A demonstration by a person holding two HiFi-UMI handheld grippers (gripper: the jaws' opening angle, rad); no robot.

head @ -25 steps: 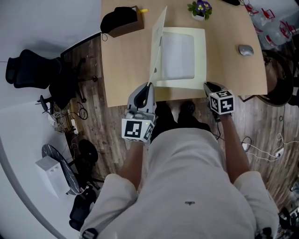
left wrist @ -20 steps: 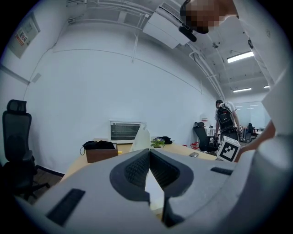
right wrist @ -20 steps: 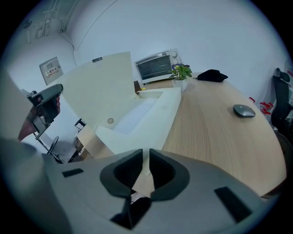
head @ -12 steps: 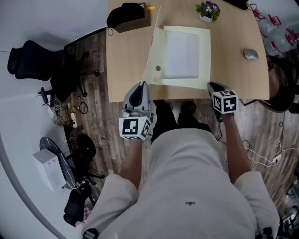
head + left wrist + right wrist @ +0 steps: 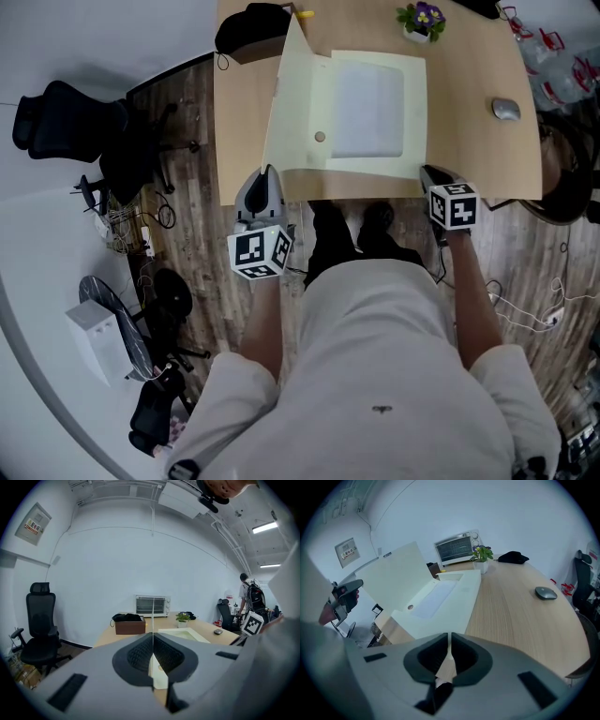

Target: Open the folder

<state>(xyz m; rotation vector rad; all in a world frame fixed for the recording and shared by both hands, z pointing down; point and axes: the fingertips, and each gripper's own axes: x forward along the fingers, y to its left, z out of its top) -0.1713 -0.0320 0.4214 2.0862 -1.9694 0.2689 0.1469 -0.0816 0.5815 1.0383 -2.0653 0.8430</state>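
The left gripper (image 5: pixel 153 652) is clamped tight on the near corner of the cover (image 5: pixel 295 103), which leans to the left of its spine; this spine runs away from the person. The right gripper (image 5: pixel 449 654), its jaws just closing, pinches the near right corner of the folder (image 5: pixel 375 103) on the desk (image 5: pixel 478 150). The cover must, I think, fall leftward

From the head we look steeply down over our own torso onto the desk (image 5: pixel 469 141); the left gripper view looks almost level along it toward the far wall (image 5: pixel 117 564); the right gripper view tilts down, close over the near edge; all three share the folder (image 5: pixel 366 103).
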